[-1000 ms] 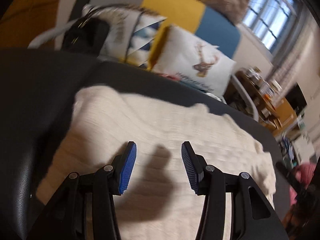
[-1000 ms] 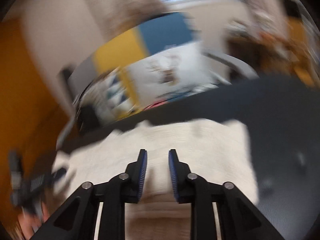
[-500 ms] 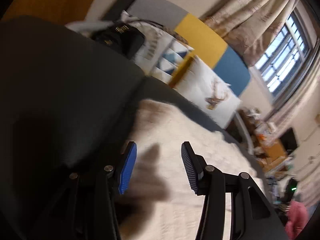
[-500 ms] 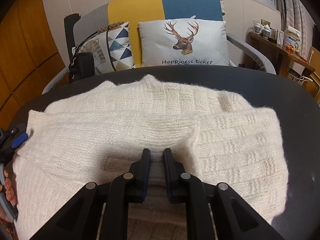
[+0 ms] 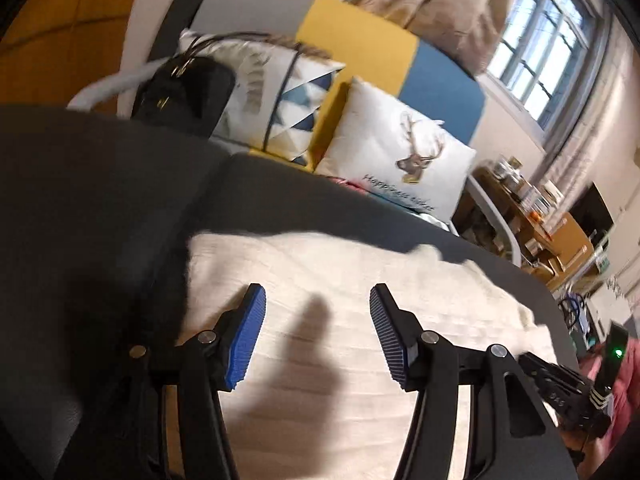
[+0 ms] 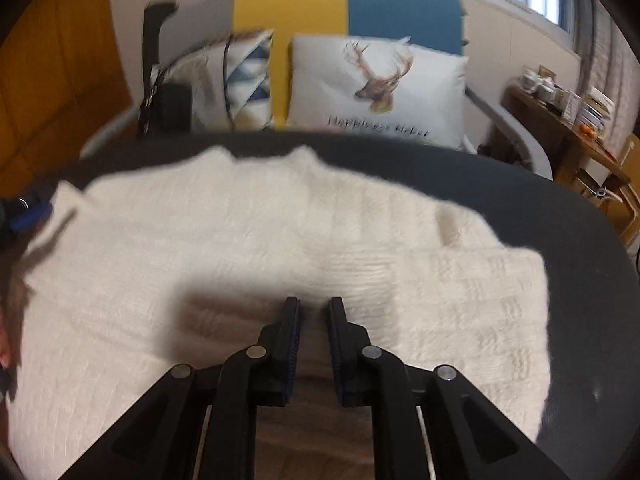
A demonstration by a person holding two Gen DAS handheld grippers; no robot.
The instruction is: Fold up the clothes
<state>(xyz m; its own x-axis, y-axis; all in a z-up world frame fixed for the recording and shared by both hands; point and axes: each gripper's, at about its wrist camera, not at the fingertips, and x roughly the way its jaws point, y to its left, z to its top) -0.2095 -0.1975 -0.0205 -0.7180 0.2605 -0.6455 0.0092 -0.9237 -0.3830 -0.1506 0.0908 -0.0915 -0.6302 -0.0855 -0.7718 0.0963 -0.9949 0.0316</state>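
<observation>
Now R gripper (image 6: 314,312) pinches cream sweater (image 6: 248,240).

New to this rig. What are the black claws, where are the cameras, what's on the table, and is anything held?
There is no robot here. A person holds a two-finger tool in each hand, and each tool carries a fisheye camera looking along its fingers. One picture comes from the left tool, the other from the right tool. A cream knitted sweater lies partly folded on a dark round table. Behind it stands a sofa with a deer cushion. The left tool's jaws are opening above the sweater and grip nothing. The right tool's jaws are nearly closed at the sweater's near edge; I cannot tell whether they pinch fabric.
</observation>
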